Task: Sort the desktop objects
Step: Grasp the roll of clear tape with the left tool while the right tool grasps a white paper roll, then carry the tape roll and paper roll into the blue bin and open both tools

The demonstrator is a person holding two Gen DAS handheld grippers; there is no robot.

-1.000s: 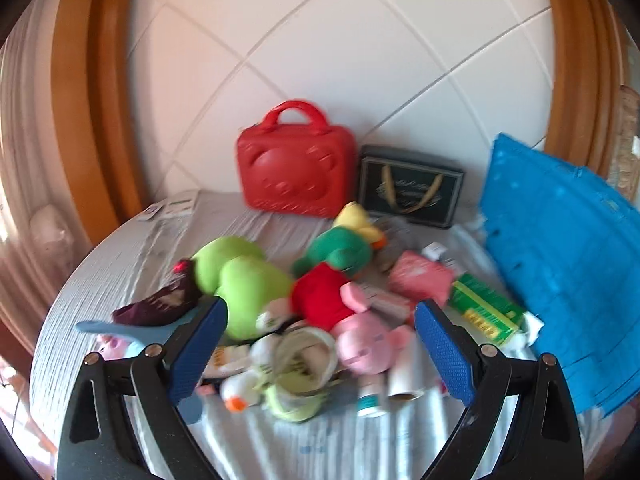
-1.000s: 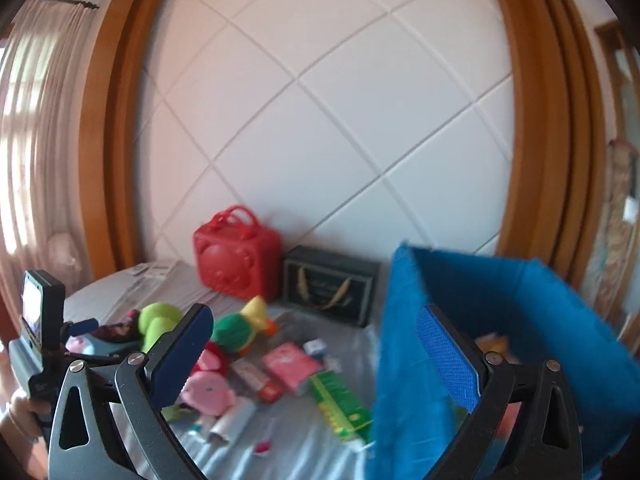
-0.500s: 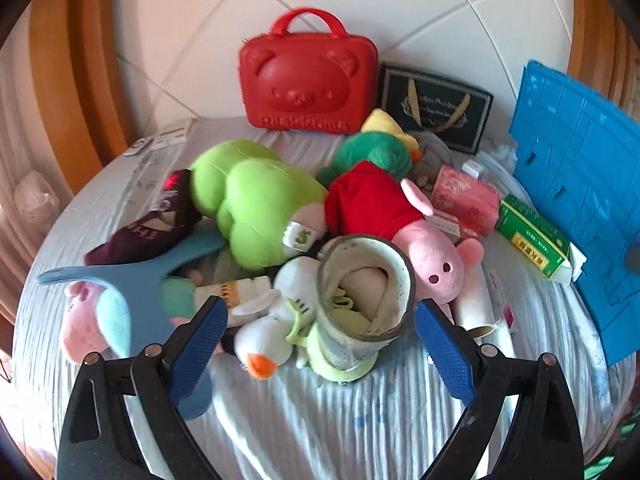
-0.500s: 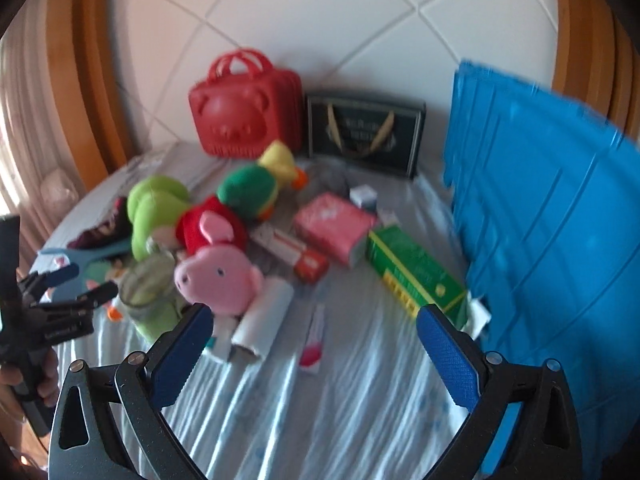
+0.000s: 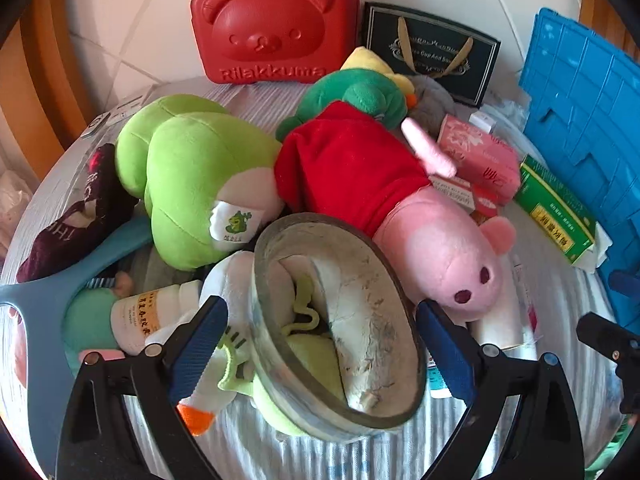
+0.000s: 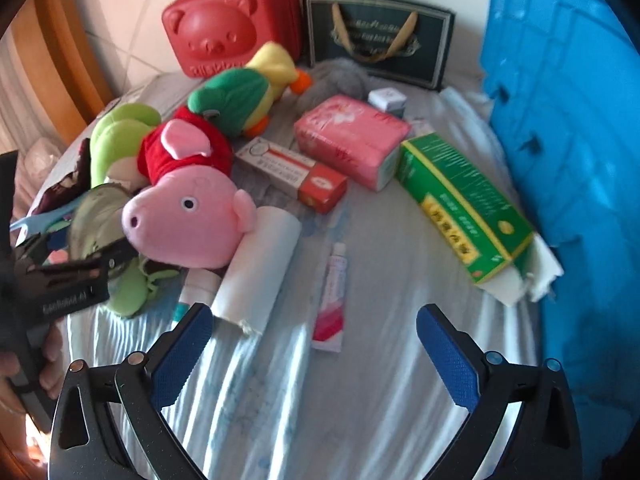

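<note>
A pile of objects lies on a round table. My left gripper [image 5: 320, 344] is open, its blue pads on either side of a grey tape roll [image 5: 336, 320] that rests on a light green toy. A pink pig plush [image 5: 436, 252] in a red shirt and a green frog plush [image 5: 192, 176] lie just beyond. My right gripper [image 6: 316, 344] is open and empty above the cloth, close to a pink-white tube [image 6: 332, 304] and a white paper roll [image 6: 260, 268]. The pig [image 6: 188, 216] shows at its left.
A blue crate [image 6: 568, 152] stands at the right. A red bear case [image 5: 276, 24] and a dark gift bag [image 5: 432, 52] stand against the wall. A green box [image 6: 460, 204], pink pack [image 6: 352, 140], red-white box [image 6: 292, 176], duck plush [image 6: 244, 92] and white bottle [image 5: 148, 316] lie around.
Both grippers have moved down and forward toward the table. The left has closed in around the tape roll; the right has dropped over the tube and paper roll.
</note>
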